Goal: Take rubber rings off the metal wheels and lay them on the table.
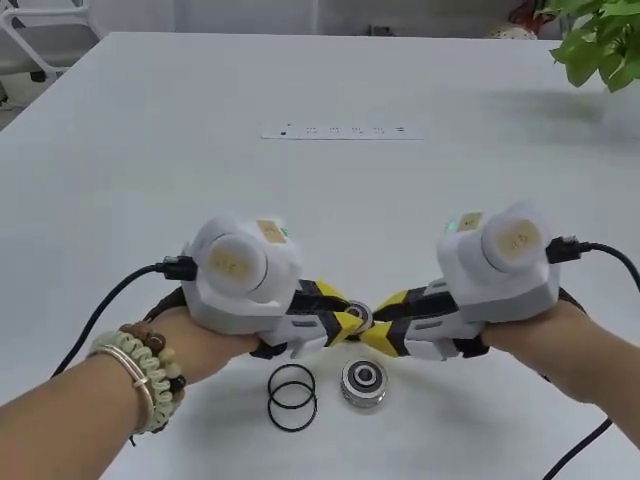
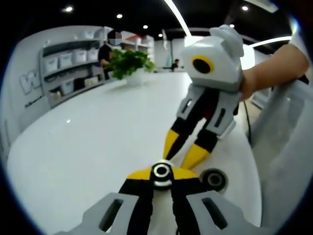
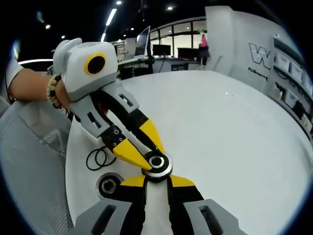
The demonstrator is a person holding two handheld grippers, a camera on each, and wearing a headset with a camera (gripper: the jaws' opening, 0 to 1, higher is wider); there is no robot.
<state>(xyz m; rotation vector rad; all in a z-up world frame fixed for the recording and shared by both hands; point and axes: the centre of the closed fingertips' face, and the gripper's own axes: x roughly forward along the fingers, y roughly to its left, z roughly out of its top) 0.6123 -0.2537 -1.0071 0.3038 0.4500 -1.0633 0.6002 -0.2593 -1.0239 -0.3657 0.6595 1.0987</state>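
Left gripper (image 1: 348, 321) clamps a metal wheel (image 2: 161, 172) between its tips, with the right gripper (image 1: 373, 335) narrowed onto its rim, grip unclear, while two rubber rings (image 1: 292, 397) and a second metal wheel (image 1: 363, 383) lie just beneath both.

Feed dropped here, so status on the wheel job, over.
Left gripper and right gripper both shut on one wheel, held above table. Two rings already down, second wheel beside them. Nothing in the way.
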